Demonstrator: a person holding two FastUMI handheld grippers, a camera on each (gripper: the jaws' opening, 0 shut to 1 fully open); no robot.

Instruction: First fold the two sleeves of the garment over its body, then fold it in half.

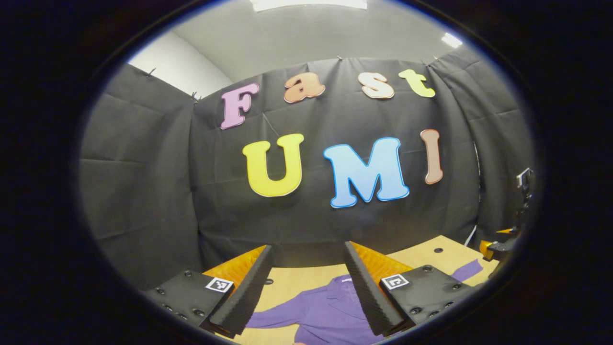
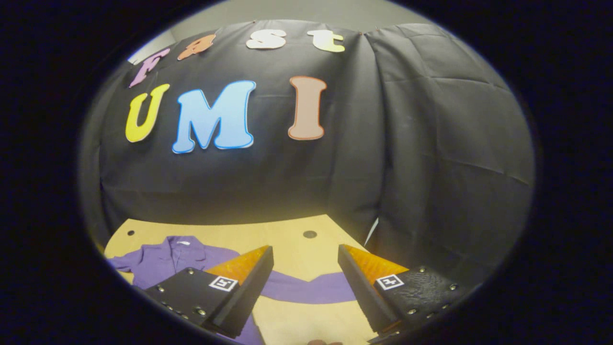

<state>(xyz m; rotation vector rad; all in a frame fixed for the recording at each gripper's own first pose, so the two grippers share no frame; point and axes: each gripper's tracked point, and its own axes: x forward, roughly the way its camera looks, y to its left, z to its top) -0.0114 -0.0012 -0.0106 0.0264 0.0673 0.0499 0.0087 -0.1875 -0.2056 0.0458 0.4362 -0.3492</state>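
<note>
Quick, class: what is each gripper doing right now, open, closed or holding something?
Left gripper: open, holding nothing, above the purple shirt.
Right gripper: open, holding nothing.

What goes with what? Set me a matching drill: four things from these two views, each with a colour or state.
Things:
1. garment
2. table
3. left claw
4. sleeve

Colour or state:
a. light wood
b. open, holding nothing
c. purple, lying flat with its collar toward the wall
d. stretched out sideways between the right claw's fingers, unfolded

Pairs: 1-c, 2-a, 3-b, 4-d
</note>
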